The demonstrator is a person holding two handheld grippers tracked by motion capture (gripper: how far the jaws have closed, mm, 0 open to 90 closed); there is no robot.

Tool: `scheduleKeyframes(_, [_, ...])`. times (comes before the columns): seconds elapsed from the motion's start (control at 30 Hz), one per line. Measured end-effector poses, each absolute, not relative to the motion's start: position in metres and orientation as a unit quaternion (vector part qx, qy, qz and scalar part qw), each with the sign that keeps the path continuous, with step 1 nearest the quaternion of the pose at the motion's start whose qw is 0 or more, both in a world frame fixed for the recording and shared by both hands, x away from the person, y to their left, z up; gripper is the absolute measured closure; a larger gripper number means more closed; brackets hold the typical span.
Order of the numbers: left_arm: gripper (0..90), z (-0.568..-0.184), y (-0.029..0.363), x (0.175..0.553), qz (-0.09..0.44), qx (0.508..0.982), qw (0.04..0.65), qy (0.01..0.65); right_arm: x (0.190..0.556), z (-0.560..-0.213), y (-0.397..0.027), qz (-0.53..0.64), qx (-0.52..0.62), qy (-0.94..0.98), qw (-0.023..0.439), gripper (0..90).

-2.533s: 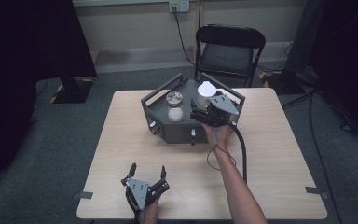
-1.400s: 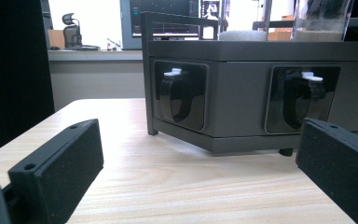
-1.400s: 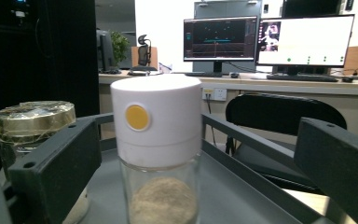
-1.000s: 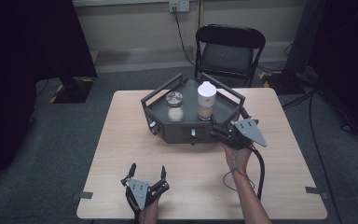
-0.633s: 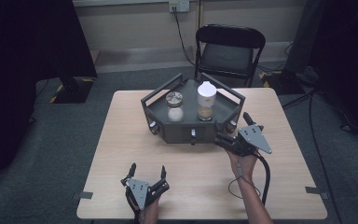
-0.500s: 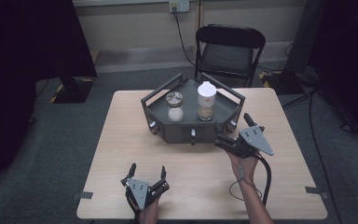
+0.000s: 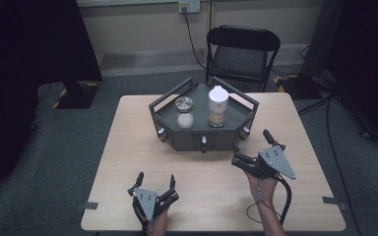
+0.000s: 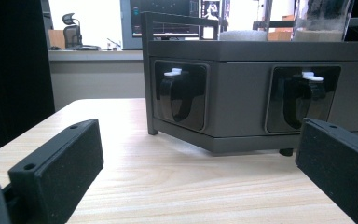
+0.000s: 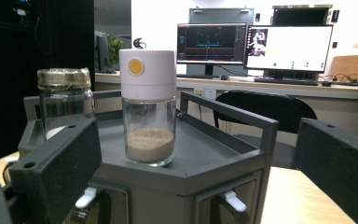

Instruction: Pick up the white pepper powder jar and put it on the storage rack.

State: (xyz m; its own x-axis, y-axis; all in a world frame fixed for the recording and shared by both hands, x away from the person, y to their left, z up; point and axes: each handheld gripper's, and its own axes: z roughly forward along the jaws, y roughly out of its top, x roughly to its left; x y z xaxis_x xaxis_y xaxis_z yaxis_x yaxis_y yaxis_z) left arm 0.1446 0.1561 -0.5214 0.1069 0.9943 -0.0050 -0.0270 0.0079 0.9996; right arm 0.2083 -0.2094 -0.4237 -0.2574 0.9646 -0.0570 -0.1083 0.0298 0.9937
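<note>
This place looks like a lab or a recording room inside an office. A plain wooden table [image 7: 128, 147] stands on grey carpet [image 7: 39, 196], and its corners are marked with tape on the floor. Black curtains [image 7: 29, 44] hang at both sides. A folding chair [image 7: 241, 54] stands behind the table, under a wall socket [image 7: 189, 6]. Farther back, computer monitors [image 9: 289, 46] glow on a long desk [image 9: 261, 86], and an office chair [image 8: 71, 28] stands near a bright window.

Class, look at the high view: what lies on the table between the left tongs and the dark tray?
Nothing: in the high view, bare wooden table separates the left tongs from the tray.
</note>
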Motion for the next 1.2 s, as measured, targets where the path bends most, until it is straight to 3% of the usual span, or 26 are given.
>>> scheduleKeyframes(1.2, [0.2,-0.521,0.156,0.145,0.478,0.517,0.534,0.468,0.163,-0.476,-0.215,0.55,0.43,0.533,0.478,0.0])
